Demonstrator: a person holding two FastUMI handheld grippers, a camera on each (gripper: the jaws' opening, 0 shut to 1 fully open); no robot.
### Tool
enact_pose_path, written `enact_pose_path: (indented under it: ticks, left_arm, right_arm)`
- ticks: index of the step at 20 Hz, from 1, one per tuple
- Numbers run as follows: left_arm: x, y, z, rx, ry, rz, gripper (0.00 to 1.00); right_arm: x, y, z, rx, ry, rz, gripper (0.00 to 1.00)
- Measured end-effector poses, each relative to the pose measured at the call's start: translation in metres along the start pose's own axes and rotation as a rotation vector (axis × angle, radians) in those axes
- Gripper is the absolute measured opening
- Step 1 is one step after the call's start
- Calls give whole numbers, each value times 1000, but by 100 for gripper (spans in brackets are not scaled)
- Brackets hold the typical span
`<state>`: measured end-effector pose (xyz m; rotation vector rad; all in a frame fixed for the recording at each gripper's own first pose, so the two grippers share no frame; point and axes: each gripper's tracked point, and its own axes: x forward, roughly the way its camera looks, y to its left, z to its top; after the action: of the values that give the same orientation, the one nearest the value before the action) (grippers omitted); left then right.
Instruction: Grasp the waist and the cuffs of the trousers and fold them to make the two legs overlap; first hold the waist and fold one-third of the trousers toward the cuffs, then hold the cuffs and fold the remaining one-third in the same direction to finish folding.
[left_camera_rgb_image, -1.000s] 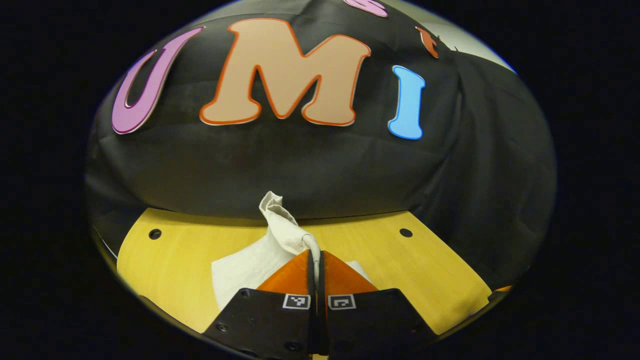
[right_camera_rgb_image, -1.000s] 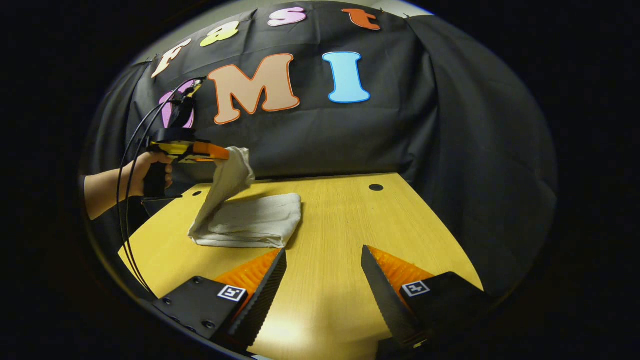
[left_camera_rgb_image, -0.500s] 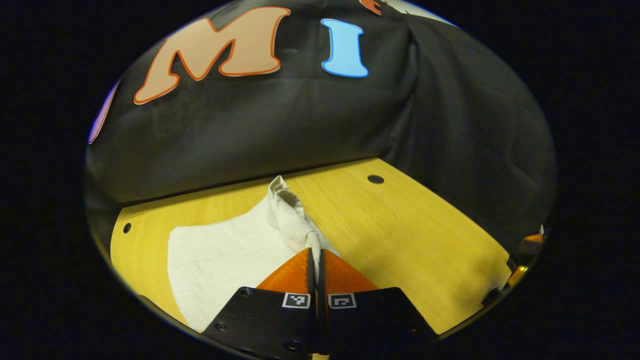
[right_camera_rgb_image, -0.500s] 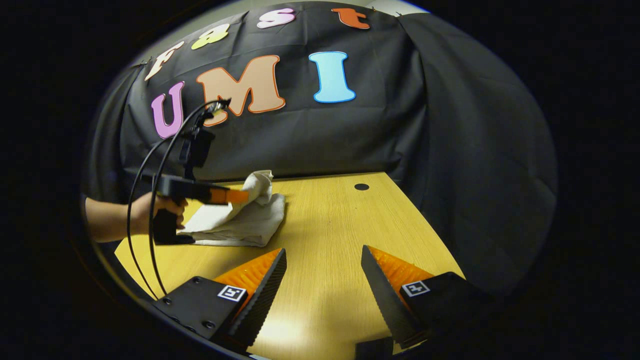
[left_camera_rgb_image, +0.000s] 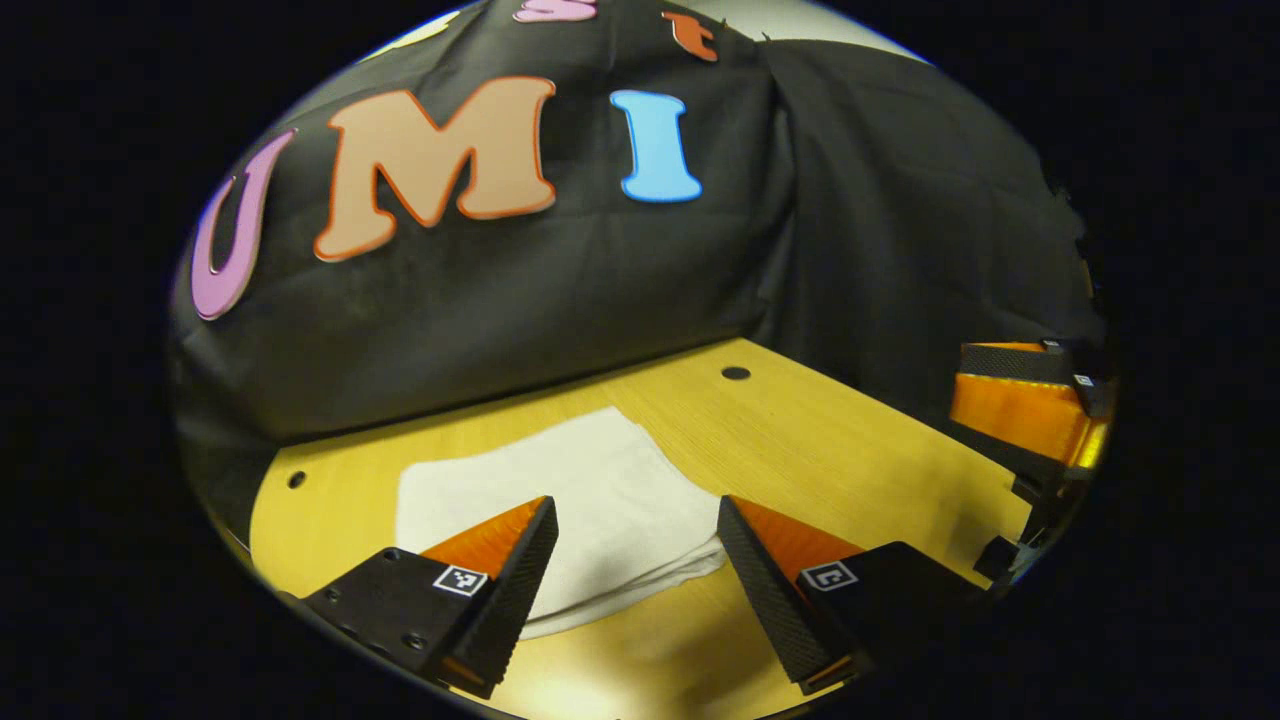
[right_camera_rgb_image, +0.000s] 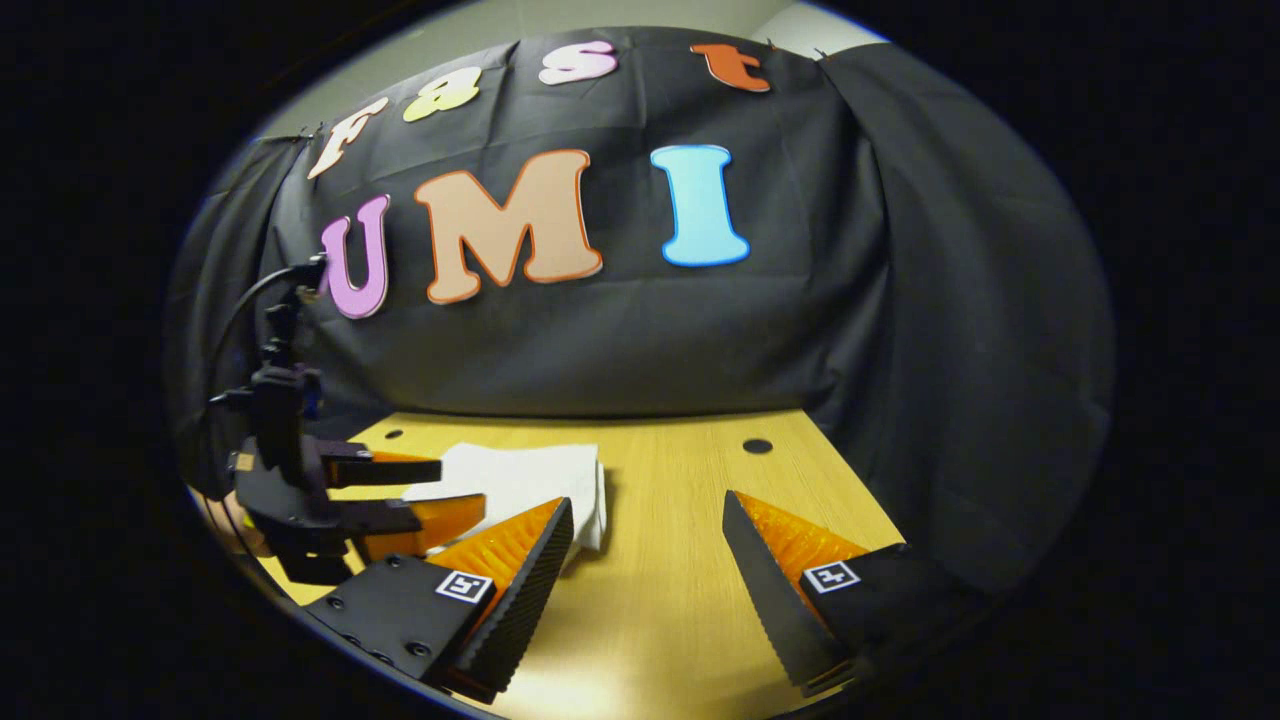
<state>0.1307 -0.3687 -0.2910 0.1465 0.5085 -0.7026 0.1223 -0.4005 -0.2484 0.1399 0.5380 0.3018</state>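
Note:
The cream trousers (left_camera_rgb_image: 570, 500) lie folded into a flat stack on the yellow wooden table (left_camera_rgb_image: 840, 450). My left gripper (left_camera_rgb_image: 632, 515) stands open just above the stack's near edge, nothing between its fingers. In the right gripper view the same folded trousers (right_camera_rgb_image: 525, 480) rest at the left of the table, with the left gripper (right_camera_rgb_image: 445, 485) open beside them. My right gripper (right_camera_rgb_image: 648, 520) is open over bare table to the right of the stack, holding nothing. In the left gripper view the right gripper's body (left_camera_rgb_image: 1020, 400) shows at the far right edge.
The black cloth wall (right_camera_rgb_image: 650, 340) closes off the back and right side of the table. Small round holes (right_camera_rgb_image: 757, 445) sit near the table's far edge. Black cables (right_camera_rgb_image: 260, 300) rise from the left gripper.
The left gripper brought the held trouser end down onto the stack, let go and opened. The trousers now lie flat. The right gripper stayed open and moved little.

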Motion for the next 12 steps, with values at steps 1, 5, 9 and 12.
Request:
enact_pose_path:
  ticks: [1,5,9,12]
  left_arm:
    - [-16,20,10,5,-34,43,97]
    - [-77,105,42,-28,-137,226,96]
    - [-127,178,66,-21,-222,388,96]
    - [-148,199,80,-26,-277,444,96]
  right_arm:
    - [3,12,15,4,-37,1,97]
    - [10,53,74,-10,-174,2,97]
    - [10,88,111,1,-279,-2,97]
    - [11,107,121,-8,-311,6,97]
